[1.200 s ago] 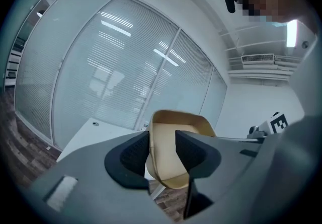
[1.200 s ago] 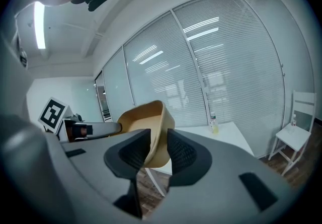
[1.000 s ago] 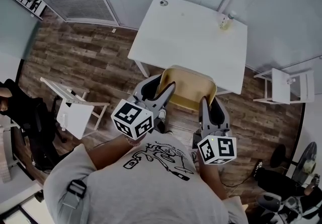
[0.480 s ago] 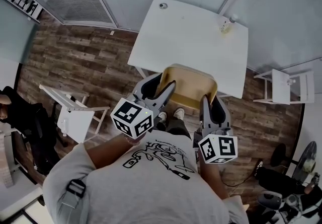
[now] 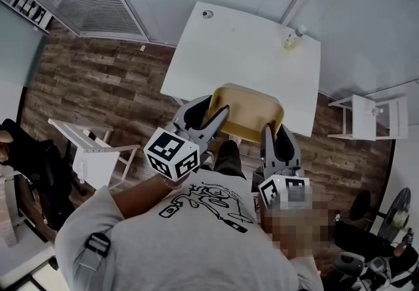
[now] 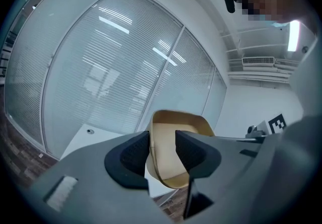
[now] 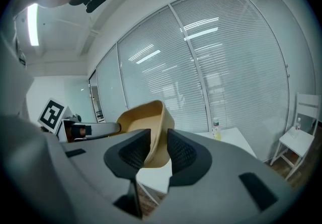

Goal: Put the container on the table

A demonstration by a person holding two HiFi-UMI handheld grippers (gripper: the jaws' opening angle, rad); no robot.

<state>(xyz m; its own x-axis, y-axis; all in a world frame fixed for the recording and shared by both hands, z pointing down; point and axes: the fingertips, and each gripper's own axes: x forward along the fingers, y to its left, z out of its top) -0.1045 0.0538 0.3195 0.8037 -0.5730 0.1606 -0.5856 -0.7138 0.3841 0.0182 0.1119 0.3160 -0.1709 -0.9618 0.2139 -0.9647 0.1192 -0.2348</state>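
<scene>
A tan, shallow rectangular container [image 5: 247, 112] hangs in the air over the near edge of the white table [image 5: 242, 51]. My left gripper [image 5: 213, 119] is shut on its left rim, and the container [image 6: 171, 155] shows between those jaws in the left gripper view. On the other side, my right gripper [image 5: 267, 134] is shut on the right rim; the container [image 7: 150, 130] rises between its jaws. Both grippers hold it roughly level in front of the person's chest.
A small bottle [image 5: 292, 36] stands at the table's far right corner and a small round object [image 5: 207, 14] lies at its far left. White chairs stand at the left [image 5: 91, 149] and right [image 5: 366, 116]. Blinds cover glass walls behind the table.
The person has stepped closer to the table; the container, held by both grippers, now reaches over the table's near edge.
</scene>
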